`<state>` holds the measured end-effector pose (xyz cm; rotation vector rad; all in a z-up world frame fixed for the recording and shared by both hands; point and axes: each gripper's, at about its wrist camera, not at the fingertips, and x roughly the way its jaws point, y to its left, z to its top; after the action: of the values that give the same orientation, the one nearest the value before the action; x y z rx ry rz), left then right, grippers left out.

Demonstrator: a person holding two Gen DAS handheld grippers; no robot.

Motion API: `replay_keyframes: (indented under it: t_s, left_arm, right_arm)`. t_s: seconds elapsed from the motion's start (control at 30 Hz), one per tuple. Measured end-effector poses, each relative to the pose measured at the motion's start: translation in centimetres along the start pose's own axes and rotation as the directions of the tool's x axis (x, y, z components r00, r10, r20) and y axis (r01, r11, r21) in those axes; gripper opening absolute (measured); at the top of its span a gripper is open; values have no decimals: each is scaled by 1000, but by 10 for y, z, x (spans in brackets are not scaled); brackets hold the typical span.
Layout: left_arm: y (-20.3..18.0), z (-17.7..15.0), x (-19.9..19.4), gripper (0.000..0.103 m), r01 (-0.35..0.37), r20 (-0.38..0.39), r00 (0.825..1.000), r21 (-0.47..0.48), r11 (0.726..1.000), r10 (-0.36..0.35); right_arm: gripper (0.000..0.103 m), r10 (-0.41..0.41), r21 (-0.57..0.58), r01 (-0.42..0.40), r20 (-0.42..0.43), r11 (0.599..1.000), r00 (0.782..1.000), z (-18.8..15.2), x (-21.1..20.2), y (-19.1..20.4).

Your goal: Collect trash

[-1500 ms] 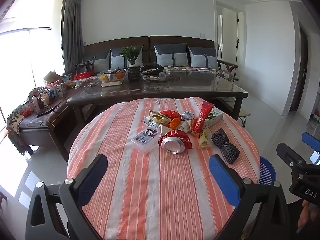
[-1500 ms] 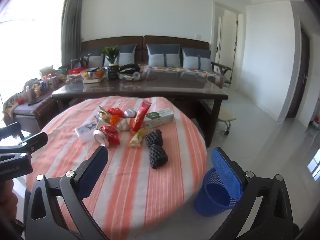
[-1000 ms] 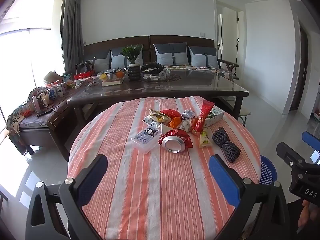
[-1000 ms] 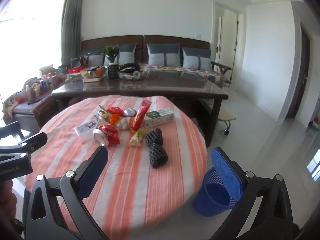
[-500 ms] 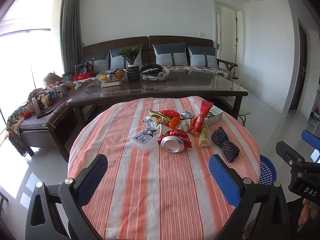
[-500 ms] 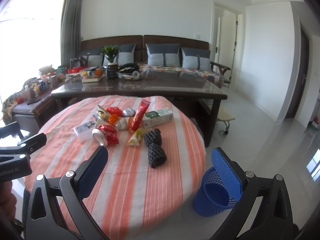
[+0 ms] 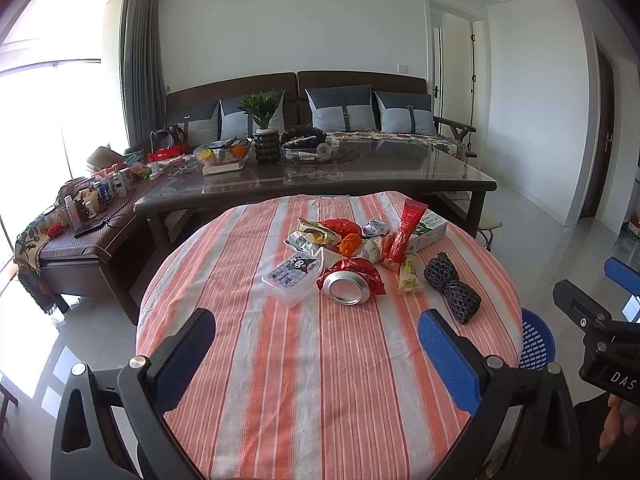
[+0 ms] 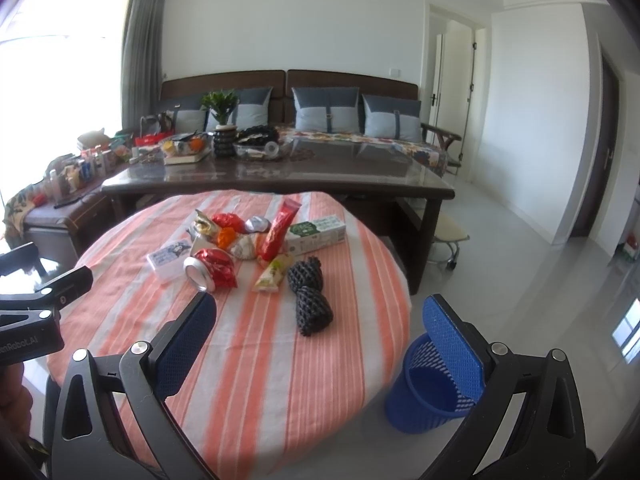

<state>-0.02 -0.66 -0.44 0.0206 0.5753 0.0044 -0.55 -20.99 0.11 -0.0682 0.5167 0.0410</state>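
Sunlit living room, with a sofa and a long dark coffee table [image 7: 400, 176] behind our round table [image 7: 304, 400] in its striped cloth. All the trash sits in 1 cluster on the far half of that cloth: a crushed red can [image 7: 349, 282], a clear plastic box [image 7: 292, 278], a red tube [image 7: 405, 232], a green-and-white carton [image 7: 430, 232], a small yellow-green packet [image 7: 408, 278], some crumpled wrappers [image 7: 320, 234], and 2 black foam nets [image 8: 310, 300] lying nearest the right edge. On the floor just beside the table's right side stands the blue basket [image 8: 424, 400], which looks empty as far as we can tell.

Our left gripper [image 7: 316, 360] hovers over the near, bare part of the cloth with its fingers spread wide and nothing between them. Our right gripper [image 8: 320, 340] is the same: wide apart, holding nothing, above the table's near right edge.

We judge that nothing has been picked up yet, so the step is a first reach. We would send the right gripper to the nearer foam net, since it lies closest to the basket and apart from the heap. Come down over its middle and squeeze gently; foam net probably gives under pressure. Lift clear before swinging right, so the second net, which touches it, is not dragged along.
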Motion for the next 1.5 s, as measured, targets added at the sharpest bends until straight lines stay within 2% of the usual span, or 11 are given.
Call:
replay_keyframes:
  t_s: [1.5]
  left_arm:
    - [5,-3,9,103,12,-39,999,-10,1000,-13]
  right_arm:
    - [103,-2,-4,2,-11,1000,1000,-5,6,-2]
